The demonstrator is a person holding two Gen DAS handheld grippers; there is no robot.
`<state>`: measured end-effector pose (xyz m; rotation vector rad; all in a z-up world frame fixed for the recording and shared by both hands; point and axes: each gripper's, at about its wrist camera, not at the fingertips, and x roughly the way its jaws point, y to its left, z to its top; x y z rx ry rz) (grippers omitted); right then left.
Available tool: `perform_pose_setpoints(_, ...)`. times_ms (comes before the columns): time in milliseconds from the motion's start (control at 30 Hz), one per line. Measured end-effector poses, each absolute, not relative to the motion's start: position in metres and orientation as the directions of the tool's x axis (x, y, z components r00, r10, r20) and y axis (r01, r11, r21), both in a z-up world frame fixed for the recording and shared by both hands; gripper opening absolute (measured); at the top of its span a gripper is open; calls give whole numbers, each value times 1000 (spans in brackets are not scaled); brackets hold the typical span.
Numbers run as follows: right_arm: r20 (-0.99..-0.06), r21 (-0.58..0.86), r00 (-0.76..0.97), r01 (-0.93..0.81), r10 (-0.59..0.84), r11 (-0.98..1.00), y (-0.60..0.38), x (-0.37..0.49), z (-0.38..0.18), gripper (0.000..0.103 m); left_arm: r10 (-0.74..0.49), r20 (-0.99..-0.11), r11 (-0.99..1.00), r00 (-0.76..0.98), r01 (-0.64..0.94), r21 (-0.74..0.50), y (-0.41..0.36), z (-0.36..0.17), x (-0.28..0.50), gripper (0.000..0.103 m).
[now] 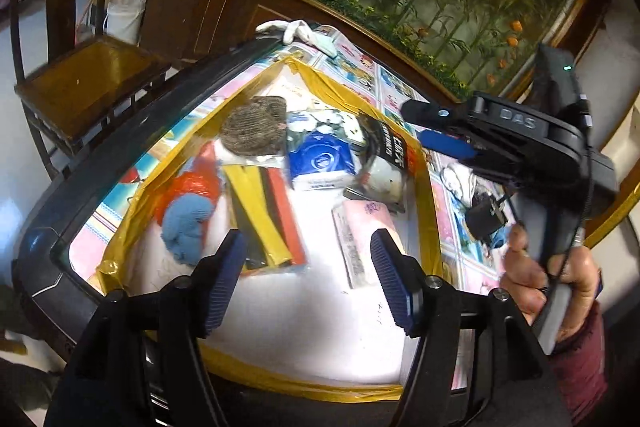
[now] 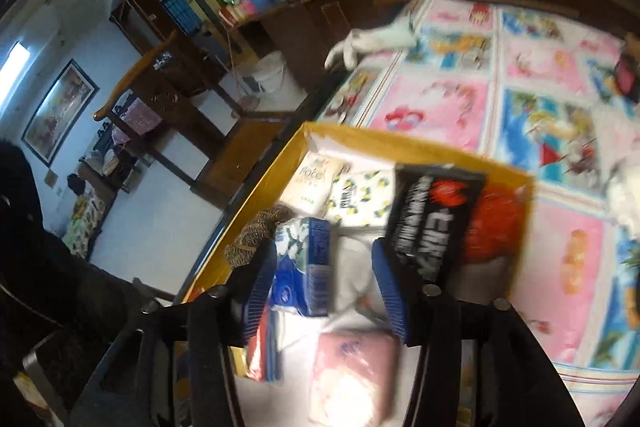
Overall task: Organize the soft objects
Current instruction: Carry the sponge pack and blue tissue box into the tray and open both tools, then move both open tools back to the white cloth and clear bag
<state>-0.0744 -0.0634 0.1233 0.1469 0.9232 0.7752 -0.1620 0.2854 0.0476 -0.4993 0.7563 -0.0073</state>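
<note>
A shallow white box with yellow-taped rim (image 1: 352,95) sits on the table and holds soft goods: a grey knit piece (image 1: 254,127), a blue tissue pack (image 1: 320,159), a black packet (image 1: 390,147), a pink pack (image 1: 360,227), a yellow-red-black packet (image 1: 266,215) and a blue knit item in an orange bag (image 1: 188,219). My left gripper (image 1: 306,283) is open and empty above the box's near side. My right gripper (image 2: 320,287) is open above the blue tissue pack (image 2: 304,267) and the black packet (image 2: 432,219); it also shows in the left wrist view (image 1: 424,125), empty.
A cartoon-print cloth (image 2: 500,87) covers the table. A white glove (image 1: 288,27) lies at its far edge; a black plug and white items (image 1: 480,211) lie right of the box. A wooden chair (image 1: 80,83) stands to the left, a cabinet behind.
</note>
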Motion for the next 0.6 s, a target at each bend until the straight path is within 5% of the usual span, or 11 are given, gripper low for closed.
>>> perform_pose_setpoints(300,-639,213,553,-541,535,814,-148,-160,125,70,143,-618,979,773,-200,-24,210,81,-181,67)
perform_pose_setpoints(367,-628,209,581,-515,518,831,-170,-176,119,74,185,-603,977,776,-209,30,197,85,-185,77)
perform_pose_setpoints(600,-618,235,627,-428,474,873,-239,-213,114,78,226,-596,973,770,-200,112,169,92,-191,77)
